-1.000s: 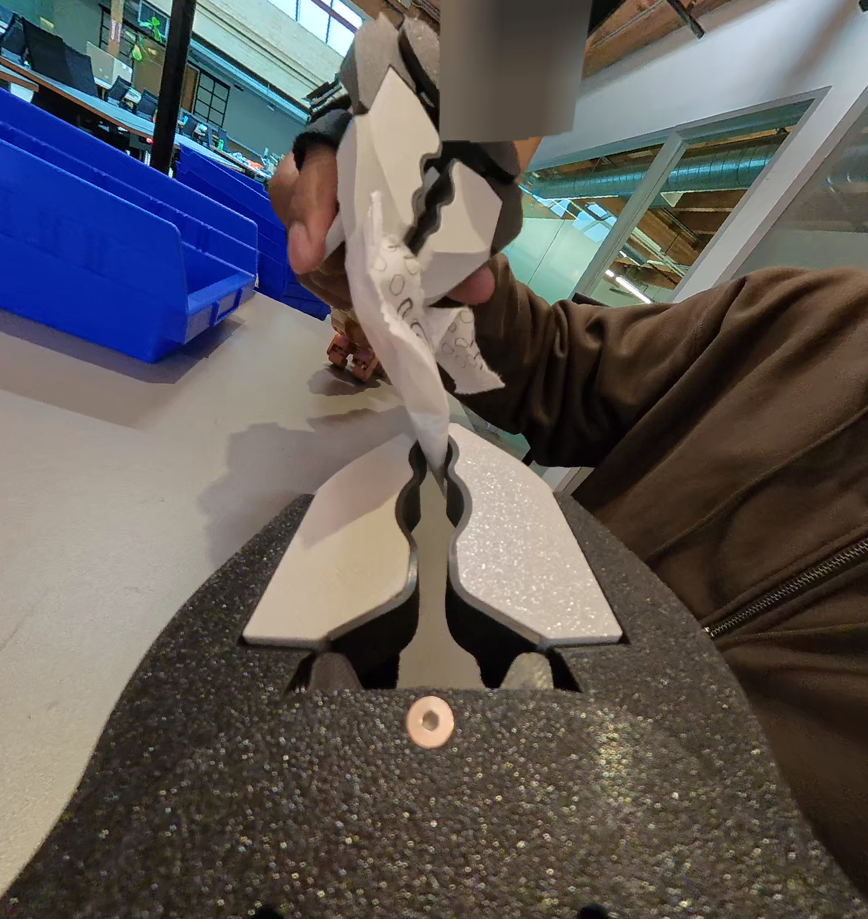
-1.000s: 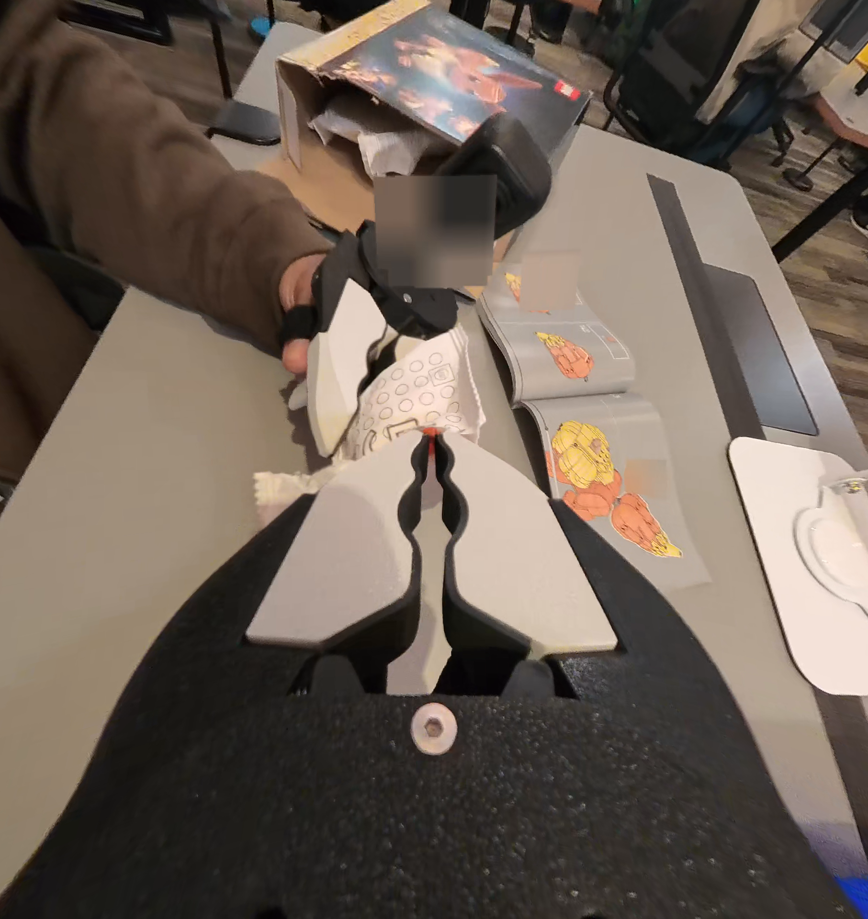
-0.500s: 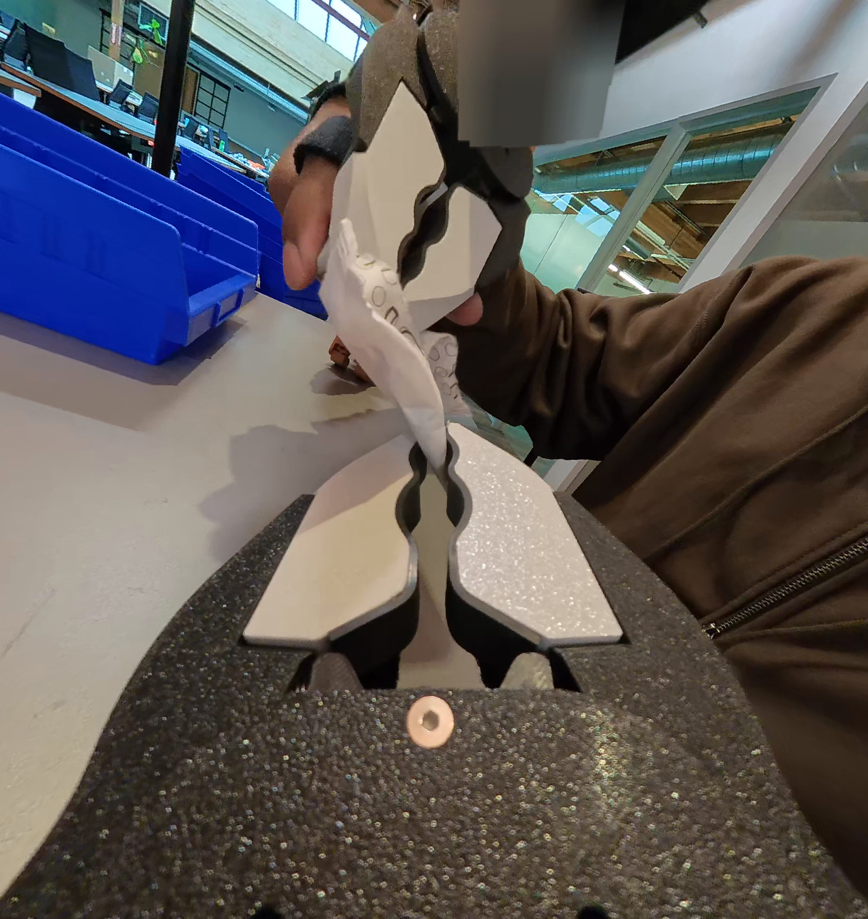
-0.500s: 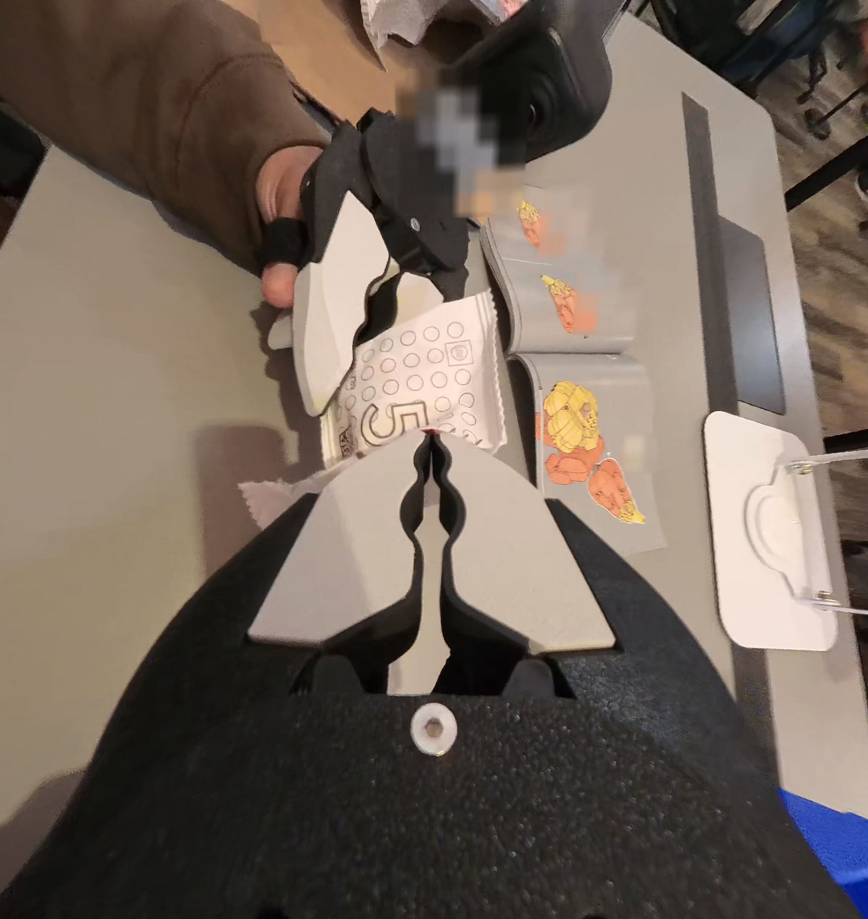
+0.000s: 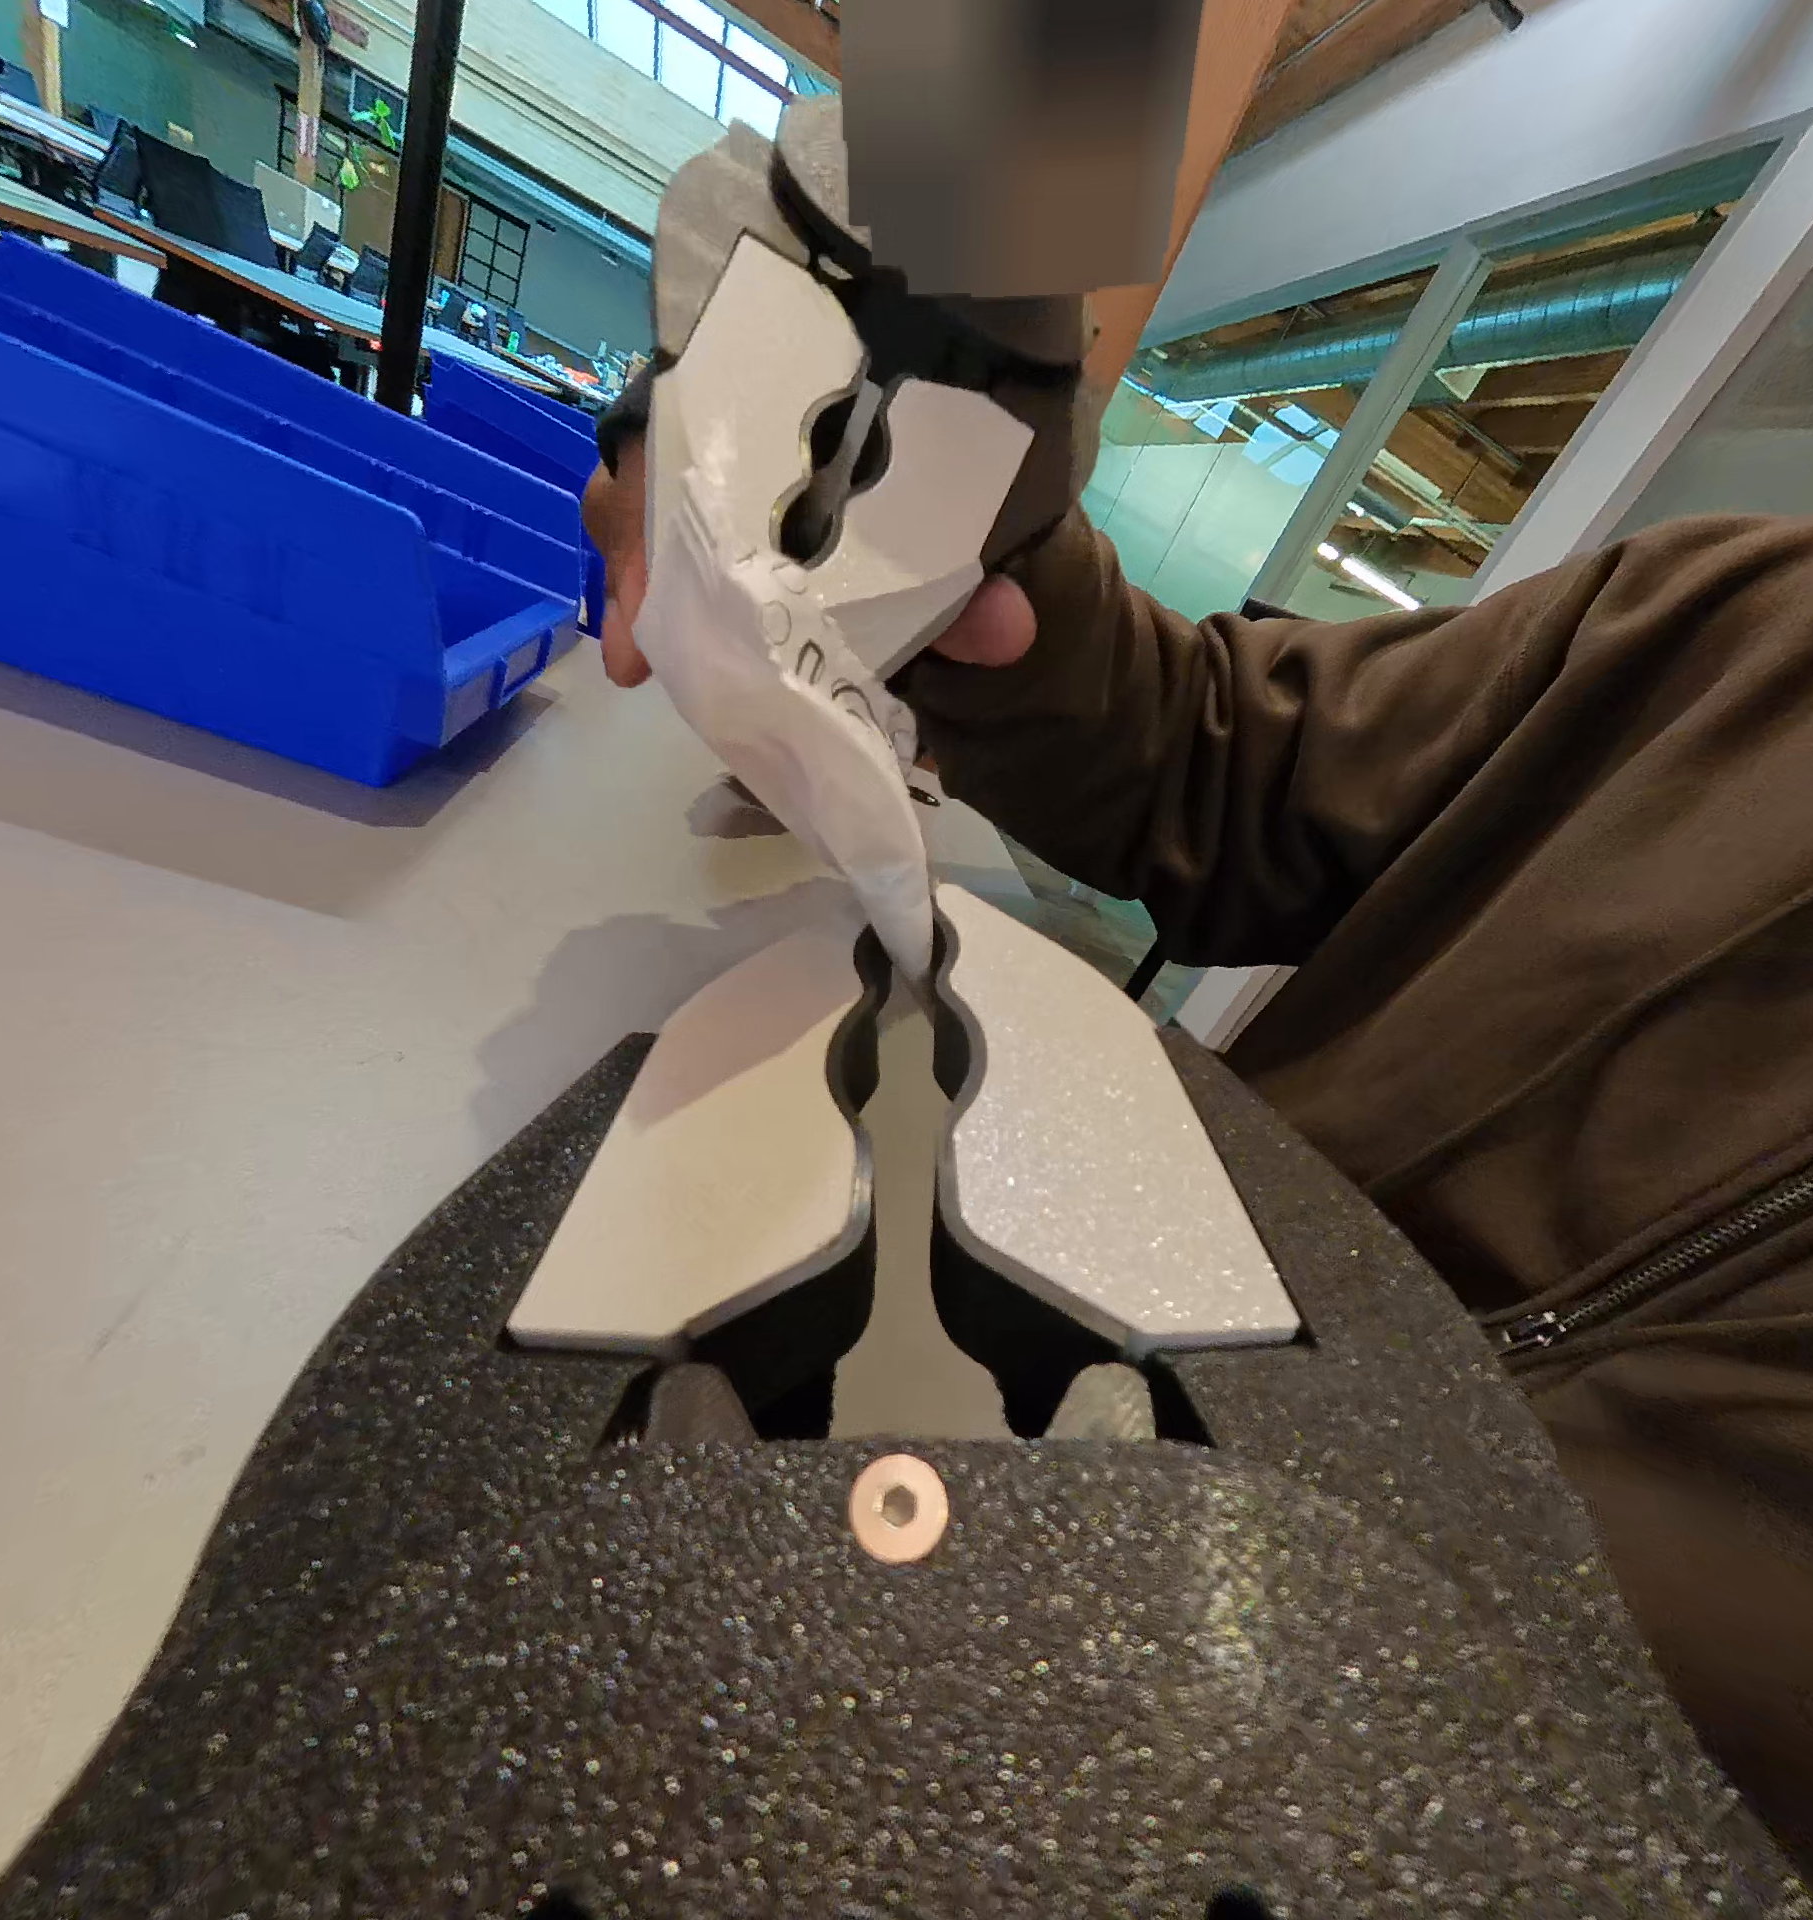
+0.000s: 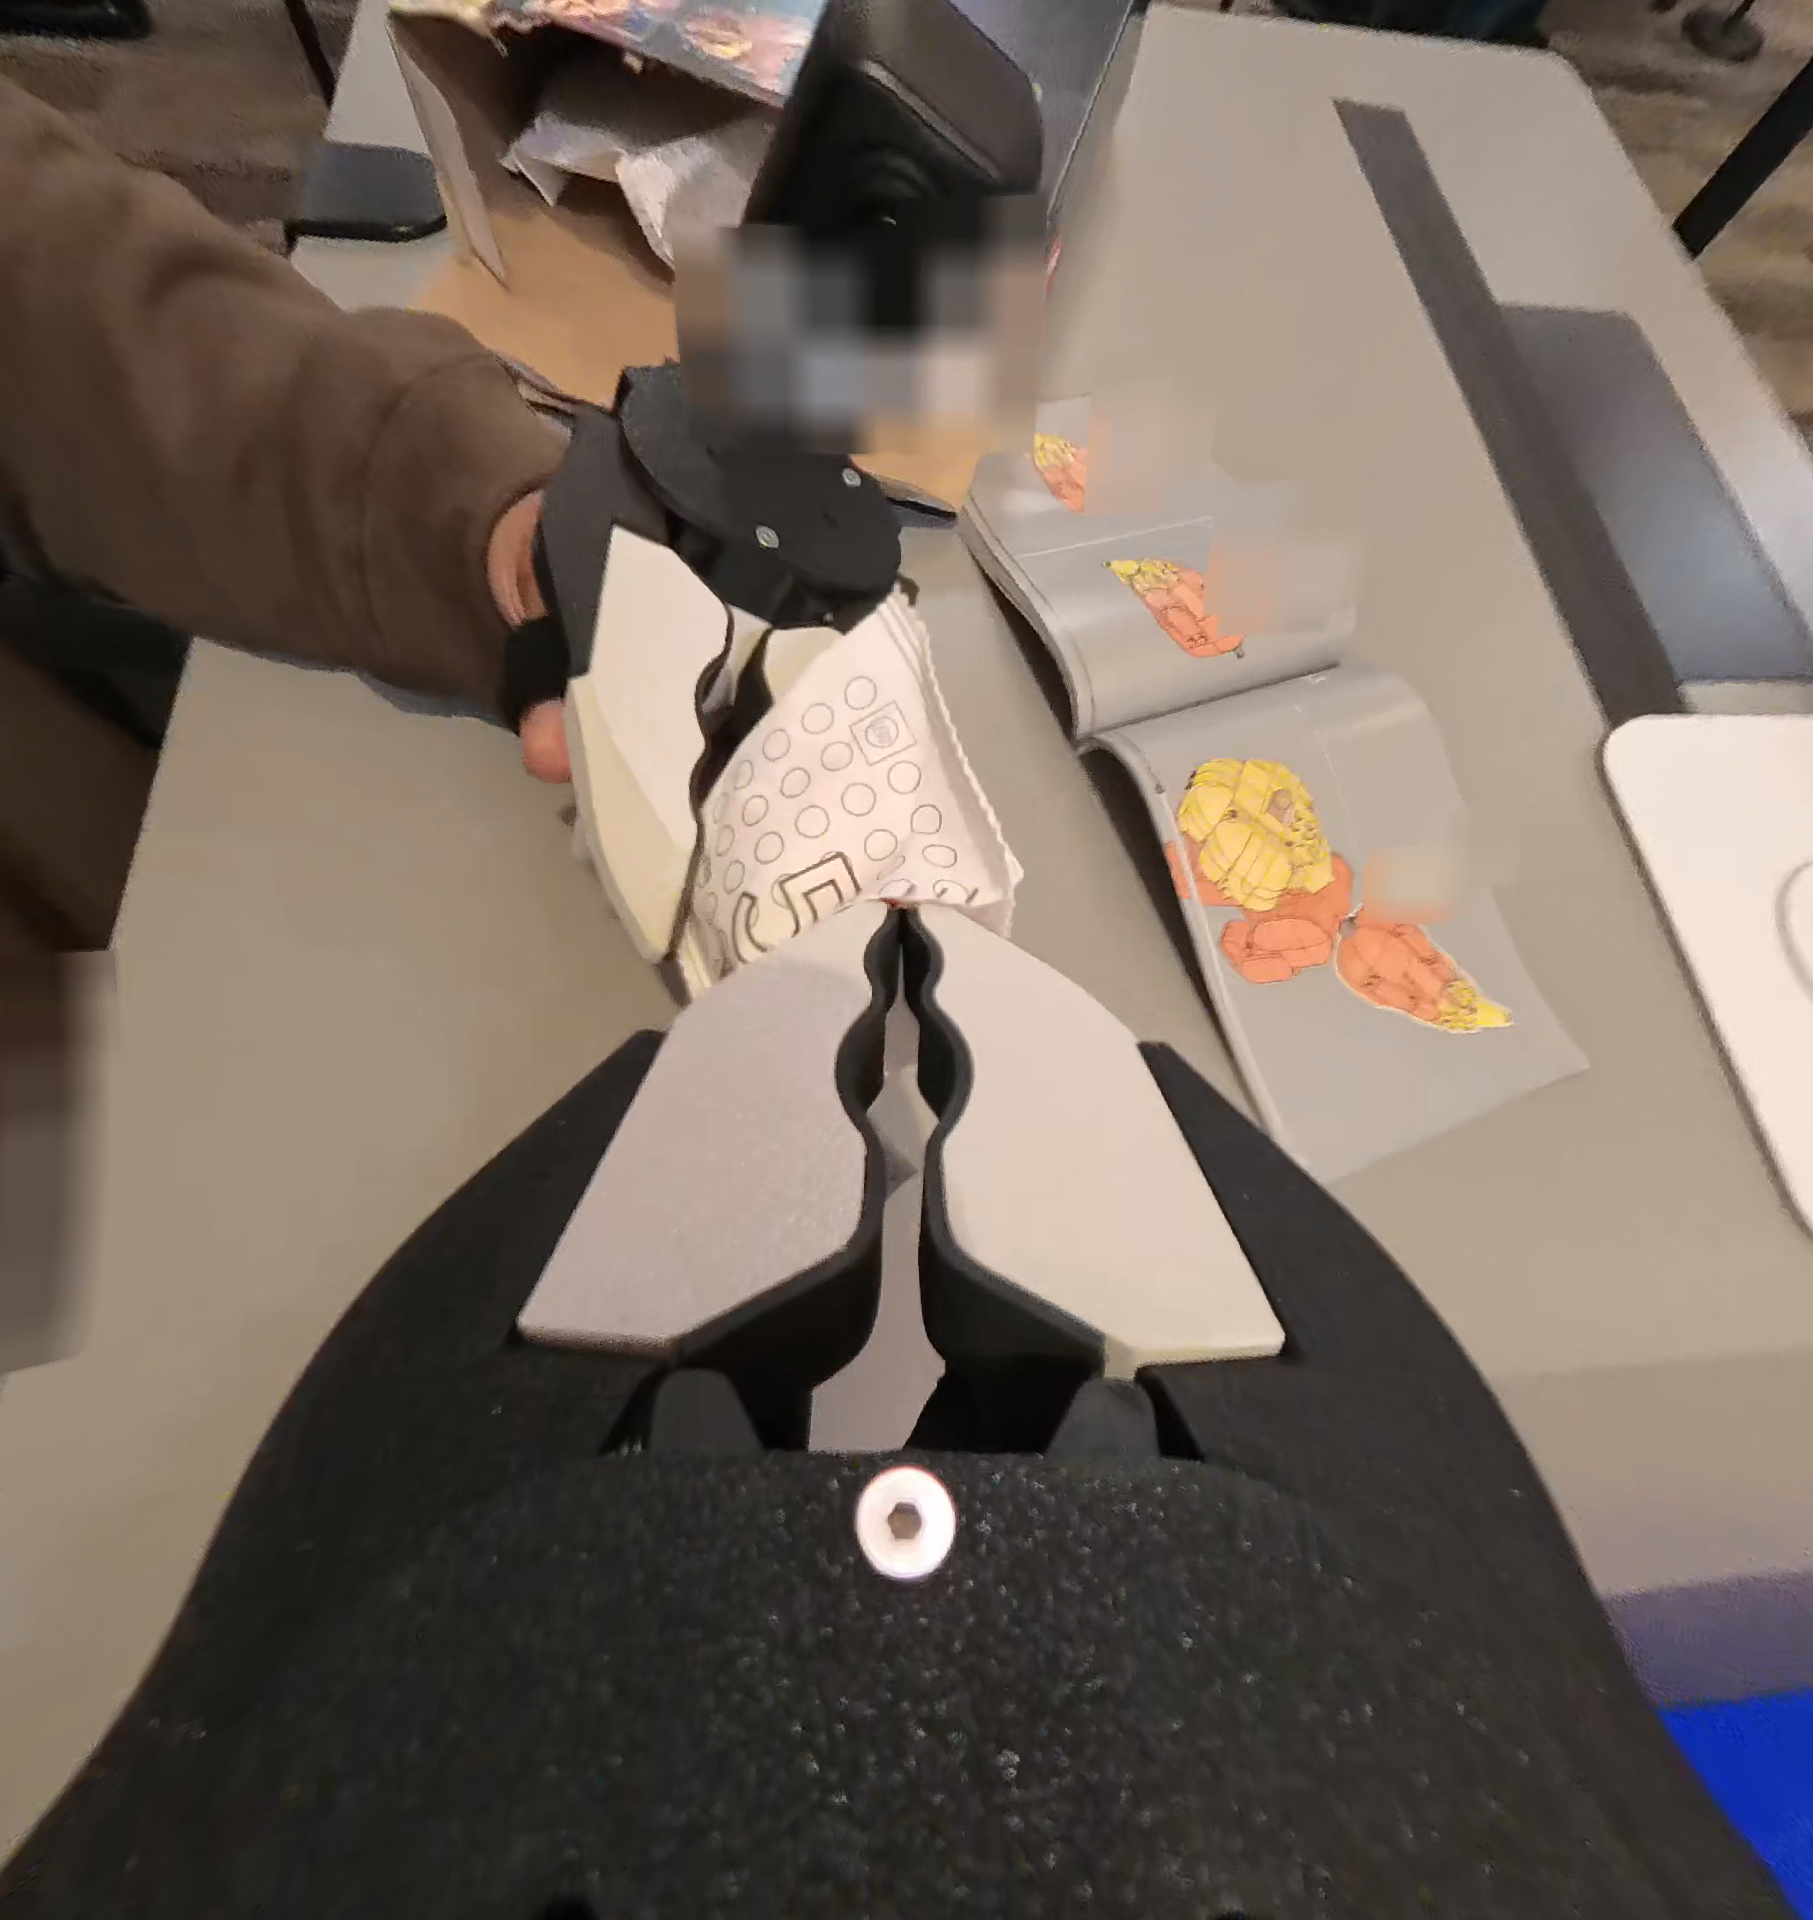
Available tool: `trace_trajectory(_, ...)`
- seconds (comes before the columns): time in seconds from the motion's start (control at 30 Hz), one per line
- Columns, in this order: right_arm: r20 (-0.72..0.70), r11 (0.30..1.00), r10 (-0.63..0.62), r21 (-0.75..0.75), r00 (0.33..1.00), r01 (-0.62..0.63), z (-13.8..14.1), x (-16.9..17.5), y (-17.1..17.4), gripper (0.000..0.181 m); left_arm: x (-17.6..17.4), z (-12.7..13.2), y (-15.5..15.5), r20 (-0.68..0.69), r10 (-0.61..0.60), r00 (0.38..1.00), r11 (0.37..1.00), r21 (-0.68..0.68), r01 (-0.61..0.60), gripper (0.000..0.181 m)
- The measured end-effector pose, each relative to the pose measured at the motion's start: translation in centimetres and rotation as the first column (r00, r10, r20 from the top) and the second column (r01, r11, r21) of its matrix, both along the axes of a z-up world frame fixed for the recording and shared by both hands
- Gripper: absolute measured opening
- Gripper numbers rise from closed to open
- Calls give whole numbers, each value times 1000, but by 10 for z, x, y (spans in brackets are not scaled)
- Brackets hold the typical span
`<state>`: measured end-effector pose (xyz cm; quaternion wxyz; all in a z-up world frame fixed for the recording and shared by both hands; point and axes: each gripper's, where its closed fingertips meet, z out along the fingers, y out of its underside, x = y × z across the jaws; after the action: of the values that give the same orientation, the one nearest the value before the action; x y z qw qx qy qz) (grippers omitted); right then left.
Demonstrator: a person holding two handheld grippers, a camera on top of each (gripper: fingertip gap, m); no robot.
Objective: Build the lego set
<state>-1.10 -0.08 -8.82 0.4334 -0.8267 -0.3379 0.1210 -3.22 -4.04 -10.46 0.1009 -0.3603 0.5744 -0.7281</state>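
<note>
Between my grippers I see a matt white paper bag (image 6: 860,800) with a crimped edge. Their bodies look like rough, grainy black plastic. Beyond my left gripper (image 5: 907,961), glossy blue plastic bins (image 5: 206,582) sit on a smooth tabletop (image 5: 206,1039).

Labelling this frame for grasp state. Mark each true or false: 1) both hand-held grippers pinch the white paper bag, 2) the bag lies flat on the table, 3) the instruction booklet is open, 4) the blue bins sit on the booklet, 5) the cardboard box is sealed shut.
1) True: the left hand-held gripper and the right hand-held gripper are both shut on the white paper bag.
2) False: it is held up between the two, above the table.
3) True: the instruction booklet lies open.
4) False: the blue bins stand on bare table, apart from it.
5) False: the cardboard box is open, with paper showing inside.
</note>
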Motion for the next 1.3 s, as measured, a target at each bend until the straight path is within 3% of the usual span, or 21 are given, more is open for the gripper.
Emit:
trace_trajectory(0.27, -247, 978, -60, -209, 967, 7, -2, -6, -7, 8, 1, -1, -2, 80, 51, 996, 991, 119, -60, 6)
trace_trajectory(0.53, -446, 964, -53, -256, 893, -70, 9, -10, -11, 11, 0, 2, 0, 107, 60, 992, 991, 114, -72, 6)
trace_trajectory(0.63, -446, 959, -65, -276, 893, -68, 5, -8, -10, 12, 1, 0, -1, 103, 61, 993, 989, 126, -74, 6)
trace_trajectory(0.83, -234, 970, -71, -243, 970, 12, -7, -1, -6, 12, 1, -5, -2, 87, 53, 995, 987, 147, -65, 5)
trace_trajectory(1.2, -524, 956, -4, -251, 852, -150, 26, -20, -16, 0, -1, 2, 4, 99, 51, 994, 995, 85, -60, 5)
trace_trajectory(1.3, -539, 957, 7, -242, 842, -162, 28, -19, -18, 0, -2, 4, 5, 98, 36, 995, 998, 52, -41, 5)
